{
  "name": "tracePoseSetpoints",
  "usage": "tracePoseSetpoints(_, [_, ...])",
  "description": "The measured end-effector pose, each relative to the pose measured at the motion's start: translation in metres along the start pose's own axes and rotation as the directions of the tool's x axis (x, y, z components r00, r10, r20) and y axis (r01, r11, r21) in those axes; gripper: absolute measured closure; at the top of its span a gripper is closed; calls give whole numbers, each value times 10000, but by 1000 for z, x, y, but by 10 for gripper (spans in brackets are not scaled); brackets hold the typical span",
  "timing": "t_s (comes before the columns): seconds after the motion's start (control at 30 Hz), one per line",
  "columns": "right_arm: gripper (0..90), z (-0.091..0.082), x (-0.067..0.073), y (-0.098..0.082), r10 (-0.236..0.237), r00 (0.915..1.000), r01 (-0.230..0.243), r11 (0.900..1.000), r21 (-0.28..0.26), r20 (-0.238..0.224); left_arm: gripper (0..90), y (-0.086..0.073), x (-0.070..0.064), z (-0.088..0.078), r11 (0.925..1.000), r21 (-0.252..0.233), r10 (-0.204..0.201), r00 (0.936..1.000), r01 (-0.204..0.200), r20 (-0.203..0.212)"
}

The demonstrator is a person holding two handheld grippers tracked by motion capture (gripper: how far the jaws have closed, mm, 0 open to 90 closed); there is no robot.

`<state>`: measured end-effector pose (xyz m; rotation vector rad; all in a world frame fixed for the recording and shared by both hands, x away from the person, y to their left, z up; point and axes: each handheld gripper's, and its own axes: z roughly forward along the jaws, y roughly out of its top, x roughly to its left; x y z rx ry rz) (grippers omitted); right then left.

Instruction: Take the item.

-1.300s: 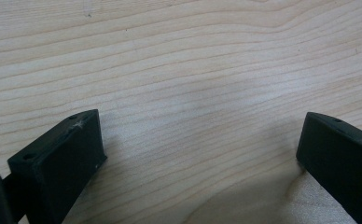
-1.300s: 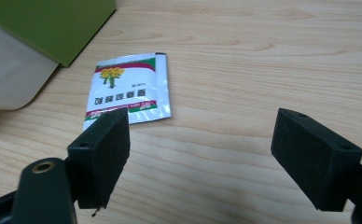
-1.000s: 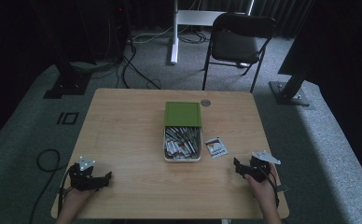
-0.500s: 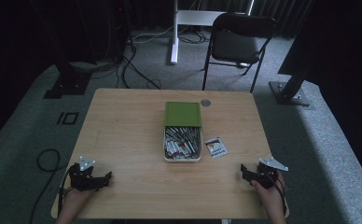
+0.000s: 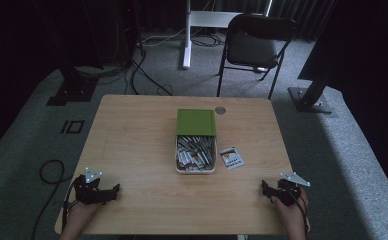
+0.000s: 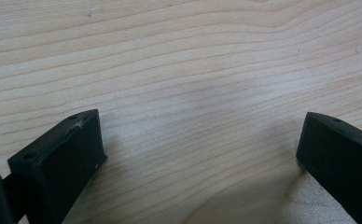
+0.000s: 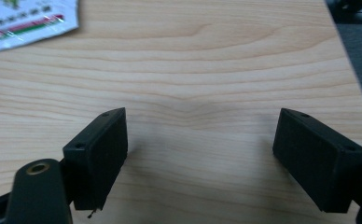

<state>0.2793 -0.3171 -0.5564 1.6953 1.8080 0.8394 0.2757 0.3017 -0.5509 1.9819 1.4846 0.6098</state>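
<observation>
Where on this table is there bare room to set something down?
The left half of the table, between the left gripper and the box, is bare, as is the front strip between both grippers. The packet and coin crowd the box's right side.

Small print on the packet (image 7: pixel 30 19) is blurred, cropped.

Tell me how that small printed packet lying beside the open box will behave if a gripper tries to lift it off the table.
The packet lies flat on the table, so the jaws would probably struggle to get under an edge. It looks thin, so it is likely light and floppy once lifted. Its glossy face in the right gripper view suggests it may slide when pushed.
</observation>
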Motion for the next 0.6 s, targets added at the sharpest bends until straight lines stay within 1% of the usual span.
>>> tracePoseSetpoints(0.03, [174, 1, 0, 0, -129, 9998, 128, 9999, 52, 116, 14, 0, 0, 0, 10000, -1, -1, 10000, 1, 0])
tracePoseSetpoints(0.07, [173, 1, 1, 1, -165, 9998, 164, 9998, 77, 139, 14, 0, 0, 0, 10000, -2, -2, 10000, 2, -2])
tracePoseSetpoints(0.17, [158, 2, 0, 1, 9, 9995, -11, 10000, 74, 329, 14, 0, 0, 0, 10000, -1, -2, 10000, 2, 0])
tracePoseSetpoints(0.3, [136, 2, 0, 1, 102, 9990, -107, 9999, 117, 431, 14, 0, 0, 0, 10000, -10, -2, 10000, 2, -5])
tracePoseSetpoints(0.4, [136, 3, 0, 2, 195, 9984, -202, 9997, 116, 540, 14, 0, 0, 0, 10000, -9, -3, 10000, 3, -5])
tracePoseSetpoints(0.6, [137, 3, 0, 2, 238, 9980, -245, 9996, 110, 590, 14, 0, 0, 0, 10000, -17, -13, 10000, 13, -3])
